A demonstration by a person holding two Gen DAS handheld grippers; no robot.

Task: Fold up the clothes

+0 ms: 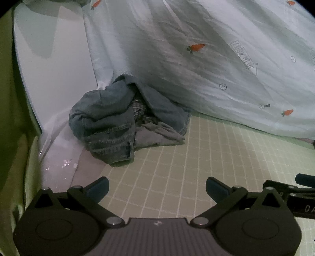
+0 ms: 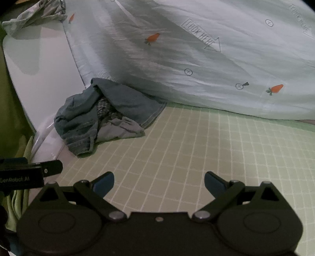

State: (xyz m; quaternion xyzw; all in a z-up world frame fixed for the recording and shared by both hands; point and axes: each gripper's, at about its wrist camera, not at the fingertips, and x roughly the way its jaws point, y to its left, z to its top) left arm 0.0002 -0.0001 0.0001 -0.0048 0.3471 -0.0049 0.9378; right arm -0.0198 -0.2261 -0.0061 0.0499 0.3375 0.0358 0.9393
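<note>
A crumpled heap of clothes lies on the green grid mat: blue denim jeans [image 1: 102,126] [image 2: 78,122] bunched over a checked garment [image 1: 138,107] [image 2: 104,110] and a grey cloth [image 1: 157,135] [image 2: 120,130]. My left gripper [image 1: 157,190] hovers open above the mat, short of the heap, with nothing between its fingers. My right gripper [image 2: 159,184] is also open and empty, further right of the heap. The side of the left gripper's body shows at the left edge of the right wrist view, and part of the right gripper at the right edge of the left wrist view.
A pale blue quilt [image 1: 216,59] [image 2: 196,59] with carrot prints rises behind the heap and mat. A white board [image 1: 53,69] [image 2: 39,65] stands at the left. Camouflage-patterned cloth [image 2: 37,13] lies on top of it. The green grid mat [image 1: 216,157] [image 2: 196,157] stretches right.
</note>
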